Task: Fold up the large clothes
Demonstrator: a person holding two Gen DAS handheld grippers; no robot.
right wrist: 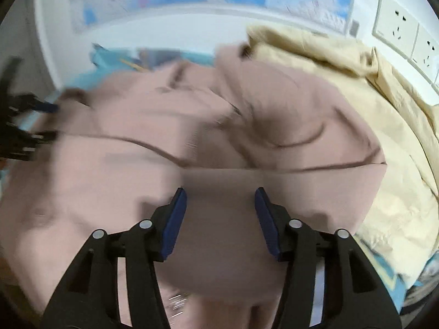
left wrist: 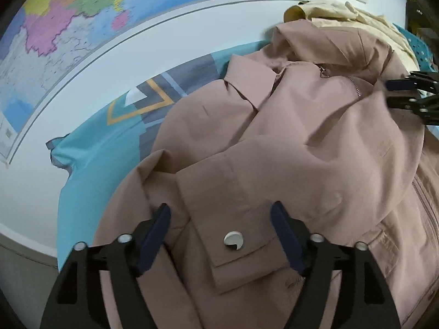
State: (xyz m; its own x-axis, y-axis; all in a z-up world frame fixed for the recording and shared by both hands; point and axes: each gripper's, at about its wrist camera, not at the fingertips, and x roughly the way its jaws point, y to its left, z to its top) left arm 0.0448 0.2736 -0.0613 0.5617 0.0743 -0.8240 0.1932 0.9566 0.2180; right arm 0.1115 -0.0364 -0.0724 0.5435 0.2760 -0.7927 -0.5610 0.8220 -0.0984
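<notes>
A big map (left wrist: 68, 27) covers the wall. Under it lies a blue sheet (left wrist: 90, 170). A pink-brown jacket (left wrist: 288, 148) is spread on the sheet, with a cream cloth (right wrist: 343, 87) bunched behind it. No box or basket shows. The left claw (left wrist: 219, 235) is open over a pocket flap with a white snap (left wrist: 233, 241). The right claw (right wrist: 221, 219) is open too, holding nothing.

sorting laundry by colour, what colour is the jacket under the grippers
Dusty pink, plain, with a silver snap on its cuff; the jacket shows best in the left wrist view.
</notes>
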